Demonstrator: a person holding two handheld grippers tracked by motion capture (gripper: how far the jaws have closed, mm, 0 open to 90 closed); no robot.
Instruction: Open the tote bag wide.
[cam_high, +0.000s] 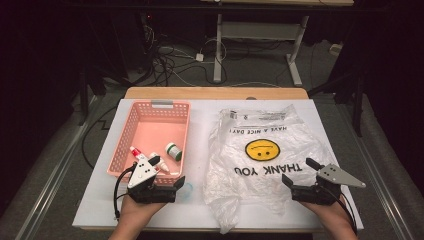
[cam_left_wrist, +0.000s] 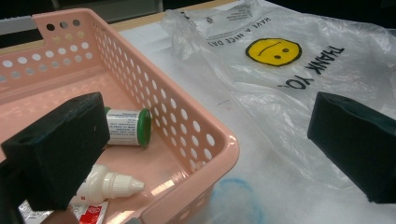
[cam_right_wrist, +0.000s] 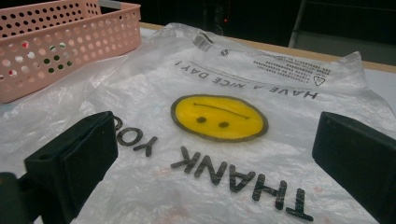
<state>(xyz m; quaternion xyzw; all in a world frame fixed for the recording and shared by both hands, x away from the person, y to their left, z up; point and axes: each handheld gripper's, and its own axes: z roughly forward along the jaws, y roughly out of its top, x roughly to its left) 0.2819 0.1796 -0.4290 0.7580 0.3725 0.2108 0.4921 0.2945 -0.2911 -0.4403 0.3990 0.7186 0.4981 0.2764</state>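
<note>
A fixed high camera looks forward and down across the white table (cam_high: 200, 112), taking in its whole top and the dark floor beyond the far edge — a distant, wide frame. The left gripper view sits low and close at the near edge, facing the far edge at a slant, its black jaws bracketing the near right corner of the pink basket (cam_left_wrist: 205, 140) and the left part of the smiley-face plastic bag (cam_left_wrist: 299, 74). The right gripper view sits lower still — almost skimming the bag (cam_right_wrist: 219, 116) — facing the far edge. All three share the bag's yellow face; the basket (cam_right_wrist: 60, 42) appears in each.
</note>
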